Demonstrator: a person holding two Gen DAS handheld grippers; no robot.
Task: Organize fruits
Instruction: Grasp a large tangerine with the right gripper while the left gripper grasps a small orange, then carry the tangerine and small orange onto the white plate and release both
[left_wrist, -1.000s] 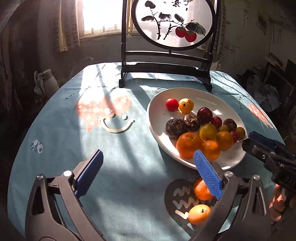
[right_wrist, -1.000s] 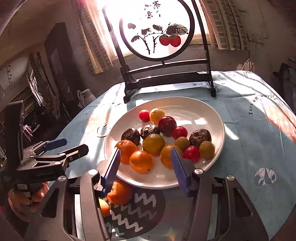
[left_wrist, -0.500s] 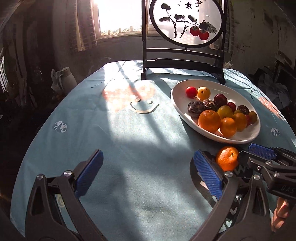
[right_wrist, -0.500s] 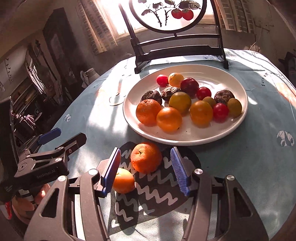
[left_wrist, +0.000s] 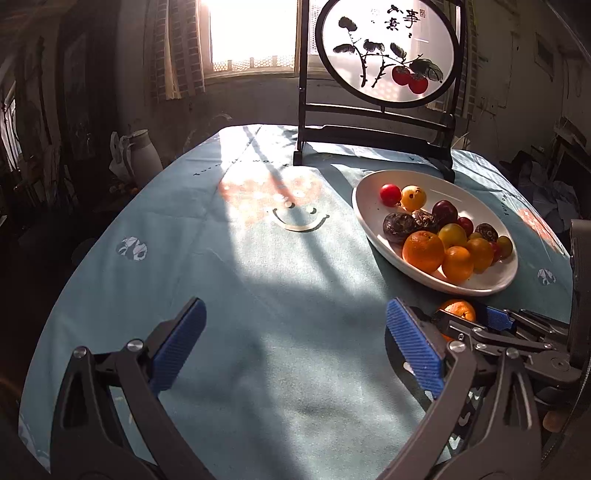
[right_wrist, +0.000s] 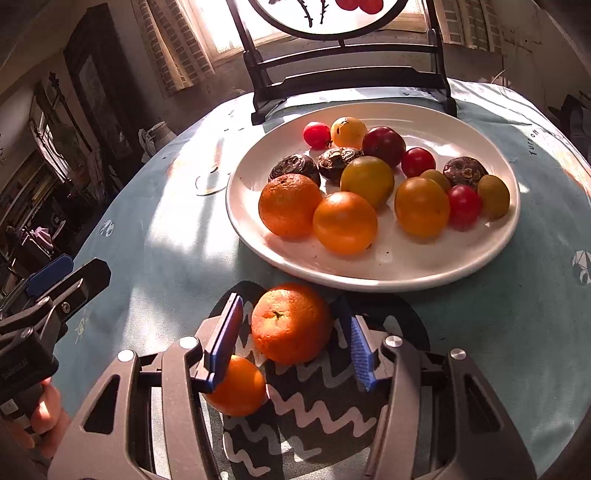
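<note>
A white plate (right_wrist: 391, 275) holds several fruits: oranges, red tomatoes, yellow and dark ones. It also shows in the left wrist view (left_wrist: 491, 286). A loose orange (right_wrist: 291, 325) sits on the dark heart print in front of the plate, between the fingers of my right gripper (right_wrist: 291, 345), which is open around it with small gaps on both sides. A smaller orange fruit (right_wrist: 238, 387) lies under the left finger. My left gripper (left_wrist: 295, 350) is open and empty over bare cloth, left of the right gripper (left_wrist: 476, 319).
A black stand with a round painted screen (left_wrist: 384, 51) stands behind the plate. The round table has a light blue cloth (left_wrist: 258, 258). A white jug (left_wrist: 142, 153) stands beyond the table's left edge.
My right gripper has moved down and forward so the loose orange now lies between its fingers. My left gripper has drawn back and left, away from the plate.
</note>
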